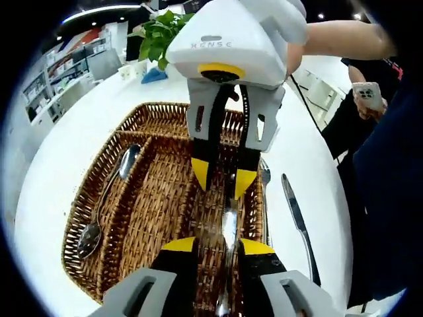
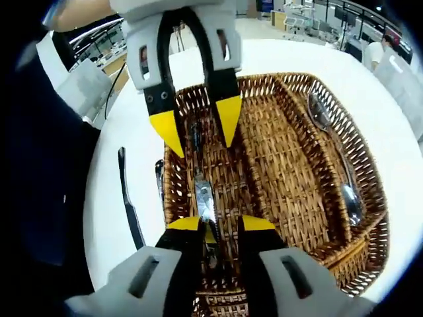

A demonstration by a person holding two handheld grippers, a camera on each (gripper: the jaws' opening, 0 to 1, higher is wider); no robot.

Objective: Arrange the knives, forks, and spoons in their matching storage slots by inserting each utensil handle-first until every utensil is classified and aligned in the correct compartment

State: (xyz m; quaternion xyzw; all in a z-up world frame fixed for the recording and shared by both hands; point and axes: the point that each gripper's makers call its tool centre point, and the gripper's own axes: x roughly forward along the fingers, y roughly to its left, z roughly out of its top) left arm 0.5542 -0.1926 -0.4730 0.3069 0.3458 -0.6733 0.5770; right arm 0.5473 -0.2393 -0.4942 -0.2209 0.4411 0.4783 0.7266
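A wicker basket (image 1: 142,115) (image 2: 310,82) with three long compartments lies on a white table. A spoon (image 1: 99,208) (image 2: 340,172) rests in one outer compartment. In the opposite outer compartment lies a metal utensil (image 1: 229,228) (image 2: 204,195), possibly a fork. My left gripper (image 1: 218,245) (image 2: 198,125) is open and straddles one end of it. Facing it, my right gripper (image 2: 221,224) (image 1: 223,177) straddles the other end, jaws apart on either side of the metal. A knife (image 1: 296,214) (image 2: 129,201) lies on the table beside the basket. Another utensil (image 1: 265,173) (image 2: 158,177) lies against the basket's outer wall.
The middle compartment (image 1: 162,198) (image 2: 284,155) holds nothing. A potted plant (image 1: 158,33) stands at the table's far side. A person holding a phone (image 1: 367,96) stands close to the table edge. Bare white tabletop (image 1: 59,165) surrounds the basket.
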